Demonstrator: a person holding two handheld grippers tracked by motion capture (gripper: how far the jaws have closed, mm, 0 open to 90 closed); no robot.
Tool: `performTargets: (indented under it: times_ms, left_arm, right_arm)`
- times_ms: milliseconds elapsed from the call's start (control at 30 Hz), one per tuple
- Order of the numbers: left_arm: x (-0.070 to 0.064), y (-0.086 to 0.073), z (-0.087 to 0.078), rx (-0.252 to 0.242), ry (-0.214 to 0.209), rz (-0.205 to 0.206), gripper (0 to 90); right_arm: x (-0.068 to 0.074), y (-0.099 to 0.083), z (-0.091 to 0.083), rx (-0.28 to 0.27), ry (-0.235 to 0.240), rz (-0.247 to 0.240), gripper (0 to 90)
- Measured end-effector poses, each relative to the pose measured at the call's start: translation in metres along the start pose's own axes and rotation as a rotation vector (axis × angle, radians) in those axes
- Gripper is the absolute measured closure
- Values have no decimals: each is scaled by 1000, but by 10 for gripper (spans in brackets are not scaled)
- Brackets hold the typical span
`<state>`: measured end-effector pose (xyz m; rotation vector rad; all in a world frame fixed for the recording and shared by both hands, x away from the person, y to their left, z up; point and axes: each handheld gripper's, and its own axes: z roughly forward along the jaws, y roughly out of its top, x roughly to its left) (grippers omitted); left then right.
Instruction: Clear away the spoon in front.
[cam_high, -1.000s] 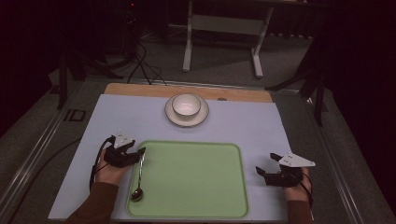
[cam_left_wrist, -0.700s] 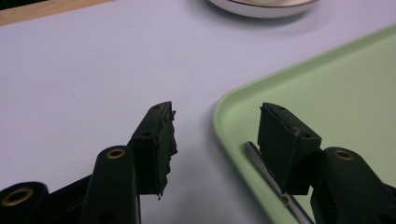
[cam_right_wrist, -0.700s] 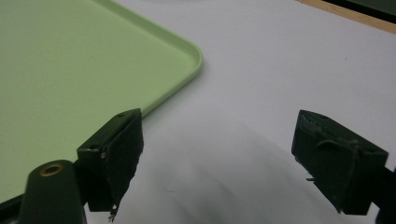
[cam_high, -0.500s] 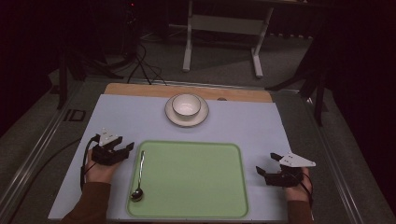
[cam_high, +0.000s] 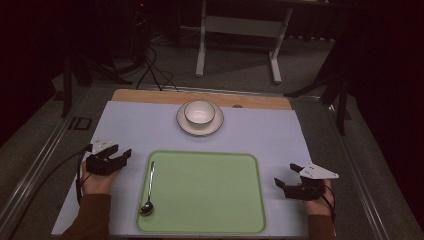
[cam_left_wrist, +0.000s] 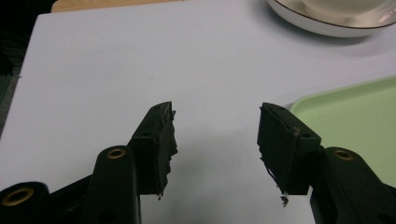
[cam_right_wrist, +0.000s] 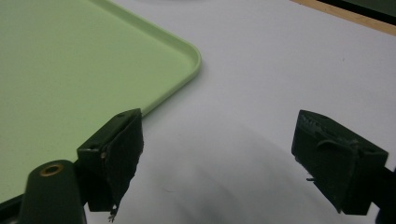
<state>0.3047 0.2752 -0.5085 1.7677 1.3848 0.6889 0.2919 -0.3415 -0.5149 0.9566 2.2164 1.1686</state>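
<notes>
High view: left tongs (cam_high: 120, 156) spread, empty, resting on the pale desk (cam_high: 260, 130) just left of the green tray (cam_high: 210, 195). Spoon (cam_high: 149, 187) lies in the tray along its left edge, close to the left tongs. Right tongs (cam_high: 284, 179) spread, empty, just right of the tray. Bowl (cam_high: 199, 112) on saucer (cam_high: 186, 125), beyond both tongs.

Left gripper view: tongs (cam_left_wrist: 217, 128) apart over bare desk; tray corner (cam_left_wrist: 355, 112) right, saucer rim (cam_left_wrist: 322, 28) ahead.

Right gripper view: tongs (cam_right_wrist: 217, 140) apart; tray corner (cam_right_wrist: 93, 60) left.
</notes>
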Motion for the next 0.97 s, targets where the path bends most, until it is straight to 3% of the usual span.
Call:
performTargets:
  times_ms: [600, 967]
  left_arm:
    - [9, -3, 4, 13, 28, -30, 458]
    - [14, -9, 12, 67, 44, -44, 453]
  right_arm:
    - [0, 0, 0, 1, 1, -3, 164]
    - [0, 0, 1, 1, 0, -2, 164]
